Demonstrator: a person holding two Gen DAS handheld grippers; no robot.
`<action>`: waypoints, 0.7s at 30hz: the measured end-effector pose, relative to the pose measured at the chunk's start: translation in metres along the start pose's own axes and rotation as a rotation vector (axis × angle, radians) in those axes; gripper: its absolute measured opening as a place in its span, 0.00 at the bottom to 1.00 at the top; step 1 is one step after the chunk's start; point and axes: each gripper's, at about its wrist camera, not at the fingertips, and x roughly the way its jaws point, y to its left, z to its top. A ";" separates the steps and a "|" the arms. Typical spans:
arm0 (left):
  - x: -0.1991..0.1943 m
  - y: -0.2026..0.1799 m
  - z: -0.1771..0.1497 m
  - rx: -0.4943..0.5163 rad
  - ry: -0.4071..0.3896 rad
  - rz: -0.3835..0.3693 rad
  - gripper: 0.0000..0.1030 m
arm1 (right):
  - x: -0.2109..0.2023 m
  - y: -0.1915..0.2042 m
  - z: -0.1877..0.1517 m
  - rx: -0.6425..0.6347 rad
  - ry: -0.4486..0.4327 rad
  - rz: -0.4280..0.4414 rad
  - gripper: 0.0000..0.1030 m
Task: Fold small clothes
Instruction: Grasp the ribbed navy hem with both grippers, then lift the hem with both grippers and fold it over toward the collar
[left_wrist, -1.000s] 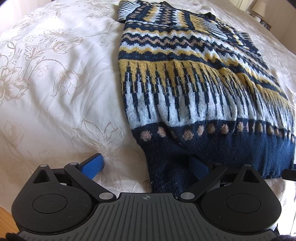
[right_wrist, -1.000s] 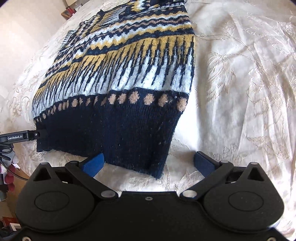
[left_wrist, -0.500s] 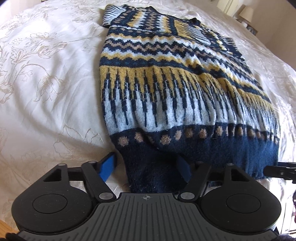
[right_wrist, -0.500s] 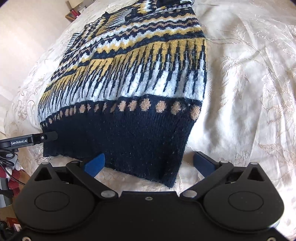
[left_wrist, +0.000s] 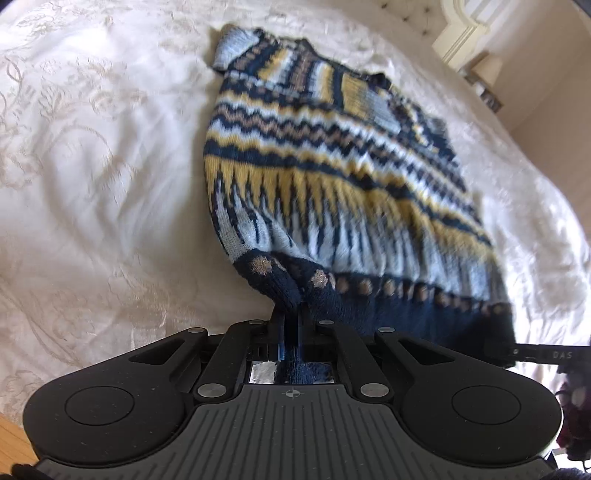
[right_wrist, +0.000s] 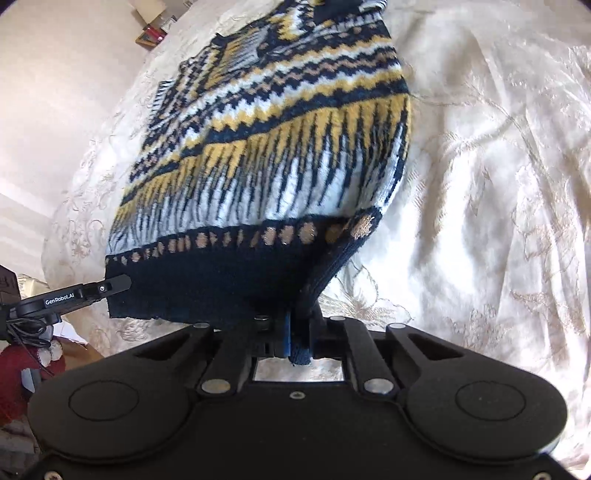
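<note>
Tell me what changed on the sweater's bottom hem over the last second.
Both grippers closed on the navy hem: left gripper on the sweater at its left corner, right gripper at the right corner. Both corners are now bunched and lifted off the bedspread. The upper part of the sweater stayed flat.

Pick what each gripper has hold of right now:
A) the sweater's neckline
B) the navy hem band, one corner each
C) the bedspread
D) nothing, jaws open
B: the left gripper and right gripper each pinch navy ribbing at a hem corner of the sweater.
</note>
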 end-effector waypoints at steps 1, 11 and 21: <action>-0.008 -0.001 0.004 -0.006 -0.017 -0.010 0.05 | -0.007 0.003 0.003 0.000 -0.013 0.018 0.15; -0.052 -0.014 0.084 -0.055 -0.204 -0.081 0.05 | -0.057 0.026 0.071 0.016 -0.211 0.116 0.15; -0.027 -0.018 0.194 -0.047 -0.342 -0.133 0.05 | -0.049 0.035 0.187 0.041 -0.394 0.127 0.15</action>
